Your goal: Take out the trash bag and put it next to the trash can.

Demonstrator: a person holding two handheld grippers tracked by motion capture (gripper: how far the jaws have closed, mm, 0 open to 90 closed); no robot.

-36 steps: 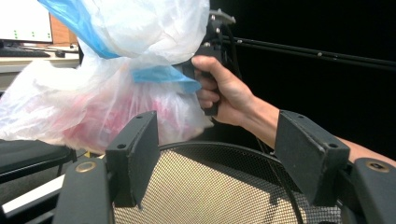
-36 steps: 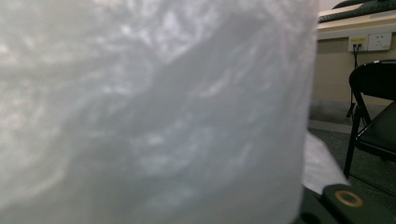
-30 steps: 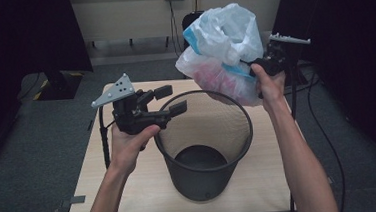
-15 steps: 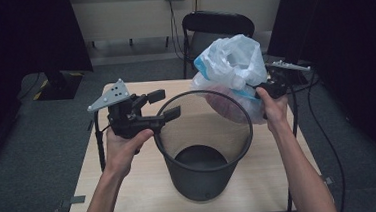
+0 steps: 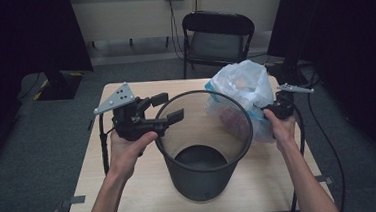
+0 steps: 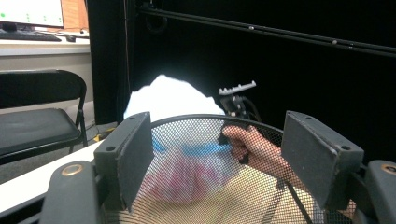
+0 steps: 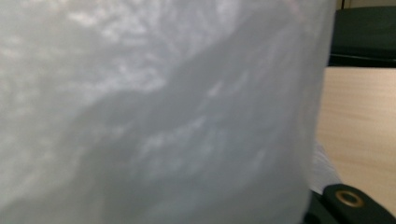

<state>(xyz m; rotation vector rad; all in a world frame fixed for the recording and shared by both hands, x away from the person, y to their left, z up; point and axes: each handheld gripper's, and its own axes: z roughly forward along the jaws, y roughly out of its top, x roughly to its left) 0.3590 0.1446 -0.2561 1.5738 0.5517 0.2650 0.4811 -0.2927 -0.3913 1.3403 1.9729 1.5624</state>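
Note:
A black mesh wastebasket stands upright in the middle of the table. My left gripper is open at its left rim, one jaw outside the mesh and one over the opening. In the left gripper view the wide-spread jaws frame the rim. My right gripper is shut on a white plastic bag with a blue drawstring and reddish contents. The bag sits low beside the basket's right wall, and its pale film presses close to the right gripper view's camera. Through the mesh I see the bag.
The wooden table has bare surface in front of and left of the basket. A black folding chair stands behind the table. Dark curtains flank both sides, and cables trail off the table's left and right edges.
The right gripper has brought the bag down from above the basket to table level beside its right wall. The left gripper shifted slightly toward the rim, still open.

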